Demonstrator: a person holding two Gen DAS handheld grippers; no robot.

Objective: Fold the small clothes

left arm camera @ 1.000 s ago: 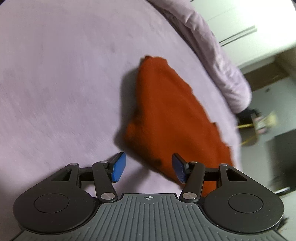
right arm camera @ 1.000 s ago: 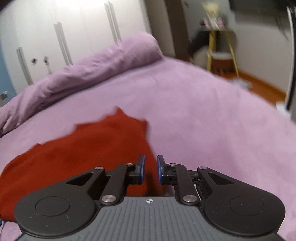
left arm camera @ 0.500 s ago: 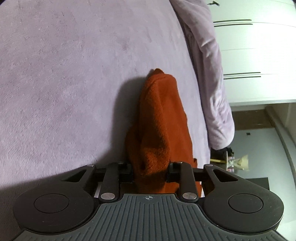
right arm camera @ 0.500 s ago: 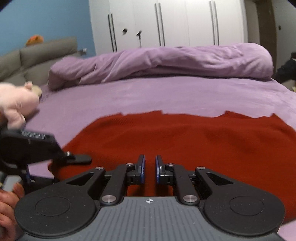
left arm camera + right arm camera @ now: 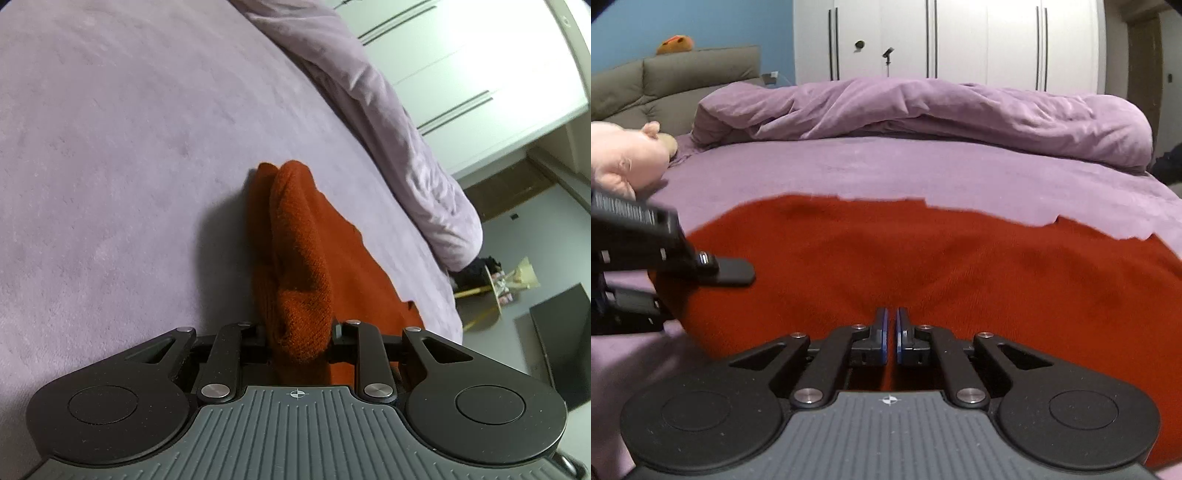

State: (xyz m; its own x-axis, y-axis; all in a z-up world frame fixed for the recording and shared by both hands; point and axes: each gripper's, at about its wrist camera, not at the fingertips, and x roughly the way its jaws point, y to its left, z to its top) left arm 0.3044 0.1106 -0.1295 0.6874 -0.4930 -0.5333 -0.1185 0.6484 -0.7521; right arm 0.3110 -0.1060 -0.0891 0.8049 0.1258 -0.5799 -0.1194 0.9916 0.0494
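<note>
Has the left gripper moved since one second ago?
Yes. The left gripper, earlier open and short of the red cloth, has closed in on its near edge lying on the purple bed sheet and now holds a bunched fold between its fingers.

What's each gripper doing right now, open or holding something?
Left gripper: shut on a bunched fold of the red garment.
Right gripper: shut on the same garment's near edge.

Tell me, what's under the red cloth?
The red cloth lies on the purple bedsheet, which shows all around it. Anything else beneath stays hidden, because the cloth covers that patch.
</note>
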